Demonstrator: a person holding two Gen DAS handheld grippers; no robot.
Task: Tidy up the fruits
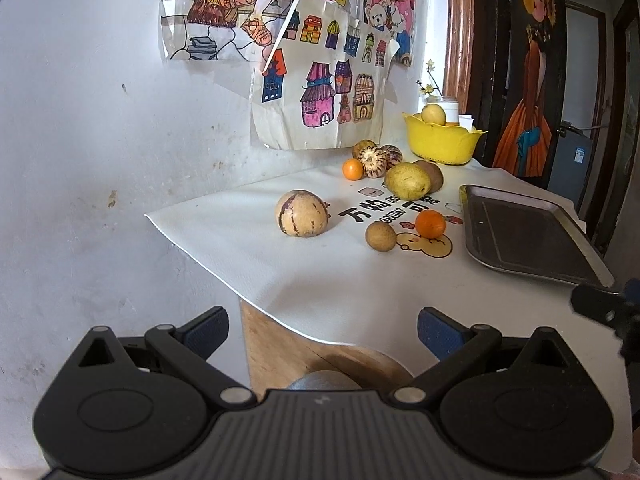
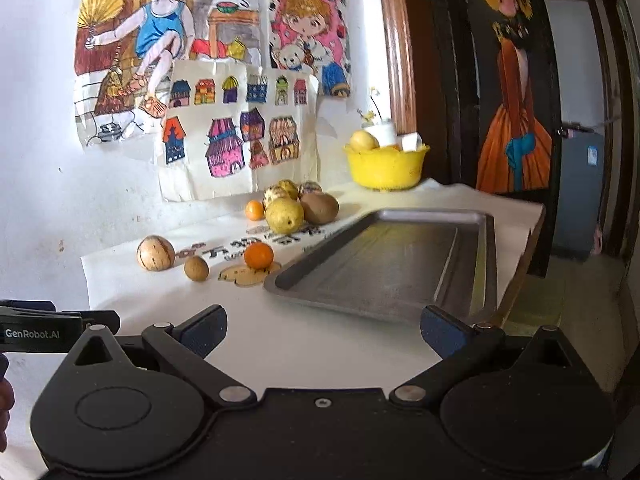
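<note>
both the left gripper (image 1: 322,330) and the right gripper (image 2: 324,330) hover with jaws spread wide and empty at the near edge of the surface (image 1: 340,276). loose fruits lie left of the metal tray (image 2: 384,264): a striped melon (image 1: 302,213), a small brown fruit (image 1: 380,236), an orange (image 1: 430,224). farther off, a pear (image 1: 407,180) sits near the yellow bowl (image 1: 442,140).

A striped tan melon (image 1: 301,213) lies alone at the left of the table. Just right of it, a small brown fruit (image 1: 380,236) sits beside an orange (image 1: 430,223). Farther back, a yellow pear (image 1: 407,180), a kiwi (image 1: 433,174), striped fruits (image 1: 372,157) and a small orange (image 1: 353,169) cluster together. A yellow basket (image 1: 442,142) holds another fruit. The metal tray (image 2: 384,268) lies flat.
</note>
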